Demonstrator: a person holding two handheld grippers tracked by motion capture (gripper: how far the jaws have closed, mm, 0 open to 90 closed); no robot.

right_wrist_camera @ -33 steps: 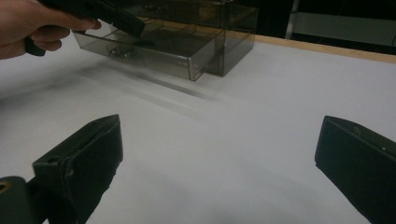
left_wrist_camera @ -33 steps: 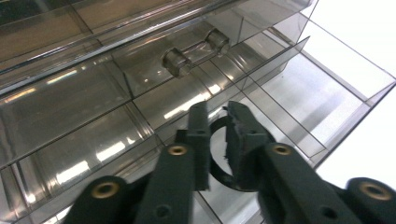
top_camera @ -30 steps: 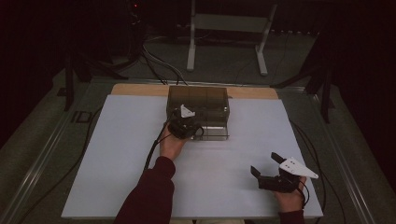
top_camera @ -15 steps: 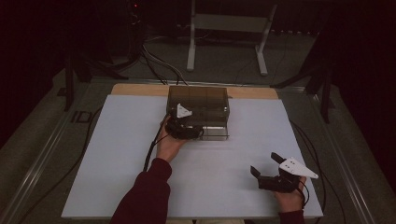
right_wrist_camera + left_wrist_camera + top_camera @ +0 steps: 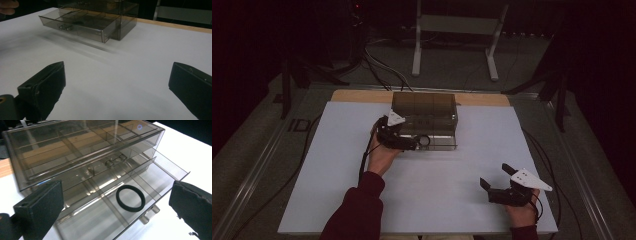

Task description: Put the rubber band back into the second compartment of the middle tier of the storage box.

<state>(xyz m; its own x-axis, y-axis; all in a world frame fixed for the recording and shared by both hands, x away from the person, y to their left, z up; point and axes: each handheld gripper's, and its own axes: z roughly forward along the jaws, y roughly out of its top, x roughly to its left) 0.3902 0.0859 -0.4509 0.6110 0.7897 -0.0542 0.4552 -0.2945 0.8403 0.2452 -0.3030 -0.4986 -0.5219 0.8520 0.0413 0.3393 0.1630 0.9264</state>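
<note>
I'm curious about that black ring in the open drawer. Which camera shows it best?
The left gripper view: the black ring lies flat, large and sharp, in a drawer compartment. The high view shows it small and dim; in the right gripper view the drawer is too dark to tell.

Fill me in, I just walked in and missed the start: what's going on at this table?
A person with a gripper in each hand is working at a smoky clear drawer box. Its bottom drawer is pulled out, and a black hair tie lies in one compartment. The left gripper hangs above the drawer; its jaws have just been opening, with nothing between them. The right gripper rests open on the white table, apart from the box.
</note>
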